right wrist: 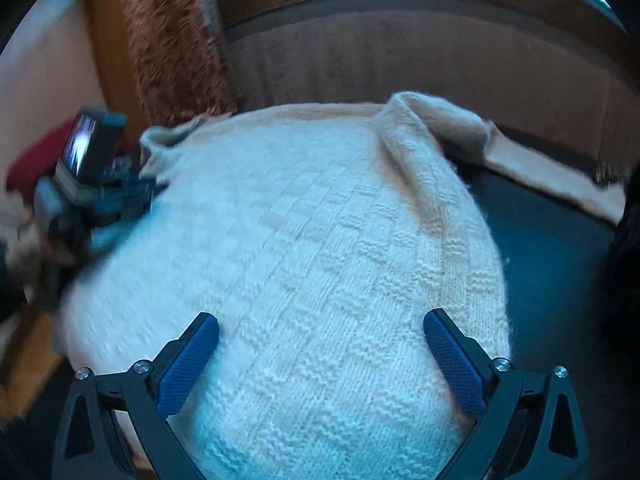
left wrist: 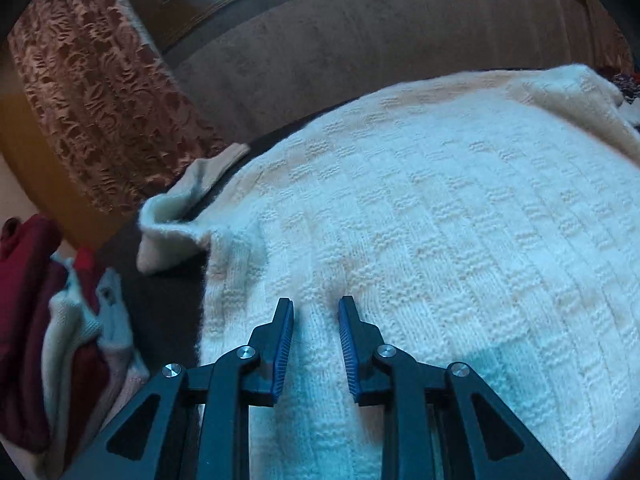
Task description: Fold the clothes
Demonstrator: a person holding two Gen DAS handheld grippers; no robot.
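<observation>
Right tool [right wrist: 321,330] wide open, left tool [left wrist: 316,307] narrowly parted, both empty above cream knitted sweater [left wrist: 440,220]

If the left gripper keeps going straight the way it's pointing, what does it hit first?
Most likely the cream knit sweater: the left gripper sits low over it with its jaws partly open, so knit fabric lies directly ahead. Depth is hard to judge.

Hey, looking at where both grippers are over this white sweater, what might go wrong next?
The left gripper is partly open with knit bunched between its fingers; closing may pinch only the top layer of the cream sweater. The right gripper is wide open mid-panel, away from any edge. One sleeve lies crossed over the body, so folding now could trap a lump.
</observation>
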